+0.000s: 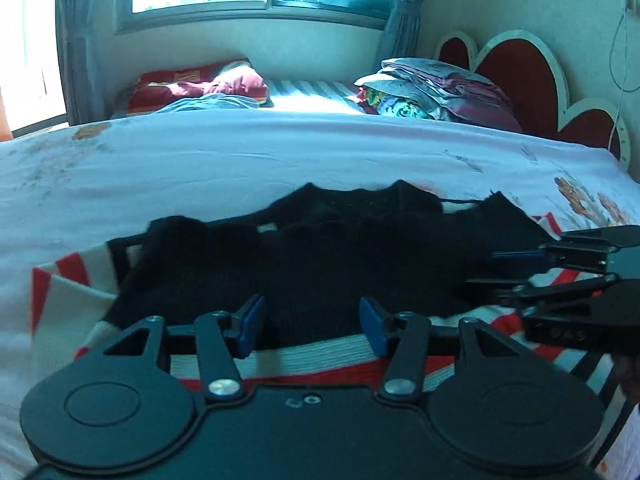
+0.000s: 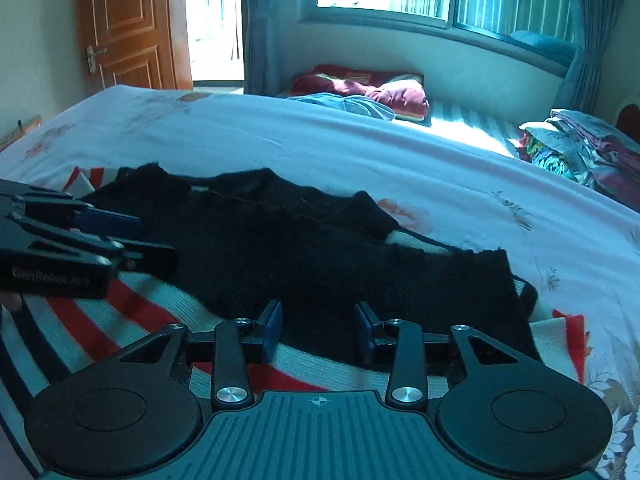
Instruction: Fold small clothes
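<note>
A small black knit garment (image 1: 320, 248) lies spread on a red, white and dark striped cloth (image 1: 68, 280) on the bed; it also shows in the right wrist view (image 2: 300, 252). My left gripper (image 1: 312, 324) is open and empty just above the garment's near edge. My right gripper (image 2: 318, 330) is open and empty over the garment's near edge and the striped cloth (image 2: 120, 320). The right gripper shows at the right of the left wrist view (image 1: 500, 270), jaws apart. The left gripper shows at the left of the right wrist view (image 2: 152, 236), jaws apart.
The bed has a white floral sheet (image 1: 280, 160). A red pillow (image 1: 200, 84) and a pile of folded bedding (image 1: 436, 92) lie at the far side by the window. A red headboard (image 1: 520, 68) stands at the right. A wooden door (image 2: 128, 24) is at the far left.
</note>
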{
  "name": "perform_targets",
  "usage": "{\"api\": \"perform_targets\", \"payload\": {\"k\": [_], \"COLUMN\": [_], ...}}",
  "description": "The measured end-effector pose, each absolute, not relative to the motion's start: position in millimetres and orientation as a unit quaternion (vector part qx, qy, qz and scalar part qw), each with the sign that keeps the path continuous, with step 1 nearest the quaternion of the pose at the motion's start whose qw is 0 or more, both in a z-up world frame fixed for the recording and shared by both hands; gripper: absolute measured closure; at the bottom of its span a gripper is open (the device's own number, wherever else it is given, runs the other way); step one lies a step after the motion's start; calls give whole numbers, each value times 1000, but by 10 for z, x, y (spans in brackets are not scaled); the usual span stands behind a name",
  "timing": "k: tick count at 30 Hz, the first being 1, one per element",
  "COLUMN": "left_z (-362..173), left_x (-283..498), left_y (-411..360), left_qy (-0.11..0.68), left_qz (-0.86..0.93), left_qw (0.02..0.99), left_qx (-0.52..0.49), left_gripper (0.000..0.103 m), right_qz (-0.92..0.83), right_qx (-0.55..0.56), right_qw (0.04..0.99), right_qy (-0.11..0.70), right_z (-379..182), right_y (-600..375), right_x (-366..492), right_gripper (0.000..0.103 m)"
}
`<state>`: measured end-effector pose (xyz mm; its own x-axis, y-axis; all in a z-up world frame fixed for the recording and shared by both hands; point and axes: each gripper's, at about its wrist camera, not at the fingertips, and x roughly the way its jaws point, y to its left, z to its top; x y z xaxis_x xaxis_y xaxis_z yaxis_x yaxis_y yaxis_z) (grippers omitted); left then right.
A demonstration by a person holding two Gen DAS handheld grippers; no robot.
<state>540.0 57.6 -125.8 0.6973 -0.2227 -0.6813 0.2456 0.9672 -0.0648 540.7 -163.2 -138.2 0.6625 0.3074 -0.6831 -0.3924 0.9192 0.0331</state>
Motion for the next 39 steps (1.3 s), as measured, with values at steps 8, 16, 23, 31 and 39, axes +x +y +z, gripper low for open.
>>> {"api": "perform_targets", "payload": {"k": [8, 16, 23, 31, 39], "left_z": [-1168, -1159, -1310, -1165, -1319], "left_x": [5356, 4815, 4590, 4321, 4091], "left_y": [1063, 190, 461, 969, 396], "left_qy": [366, 350, 357, 358, 364], "left_qz": [-80, -155, -112, -62, -103], "left_qw": [927, 923, 925, 931, 924], "left_qx": [-2, 30, 59, 32, 62], "left_gripper": [53, 49, 47, 50, 49], "right_qz": [90, 198, 166, 121, 140], "right_qx": [-50, -68, -74, -58, -94], "right_qw": [920, 908, 906, 914, 892], "right_qy": [378, 363, 382, 383, 419], "right_z": [-1321, -1165, -1310, -1131, -1312], "right_y": [-2399, -1615, -1783, -2180, -1606], "right_x": [5264, 4728, 4496, 4146, 3944], "right_gripper": [65, 65, 65, 61, 61]}}
